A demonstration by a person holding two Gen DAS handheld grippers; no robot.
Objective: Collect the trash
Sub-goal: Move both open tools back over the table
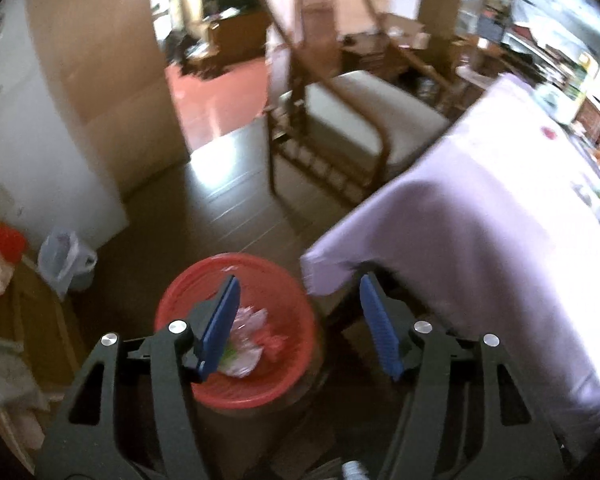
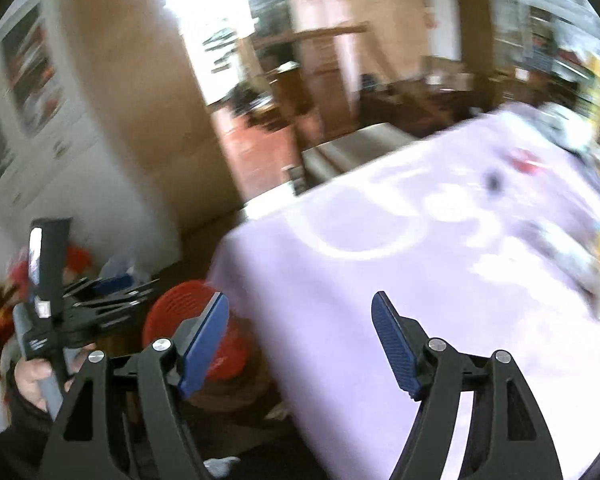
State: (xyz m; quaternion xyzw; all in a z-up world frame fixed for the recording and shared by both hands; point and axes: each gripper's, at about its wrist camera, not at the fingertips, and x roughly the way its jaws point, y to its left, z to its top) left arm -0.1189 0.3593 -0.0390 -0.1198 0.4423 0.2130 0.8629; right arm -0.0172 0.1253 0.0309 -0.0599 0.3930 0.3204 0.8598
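A red round bin point(image 1: 236, 384) stands on the floor below my left gripper point(image 1: 298, 284). Crumpled white and pink wrappers point(image 1: 248, 340) lie inside it. My left gripper is open and empty, just above the bin's right side. My right gripper point(image 2: 300, 300) is open and empty above the near left corner of the table with the lilac cloth point(image 2: 380, 280). The red bin also shows in the right wrist view point(image 2: 180, 312), left of the table, with the left gripper's body point(image 2: 80, 312) held in a hand beside it. Small blurred items point(image 2: 524, 162) lie at the table's far side.
A wooden chair with a pale cushion point(image 1: 364, 120) stands beyond the table's corner point(image 1: 324, 272). A white cabinet point(image 1: 28, 140) is on the left with a plastic bag point(image 1: 64, 256) at its foot. Red and yellow clutter point(image 1: 0, 252) sits far left. A doorway opens onto a red floor point(image 1: 216, 88).
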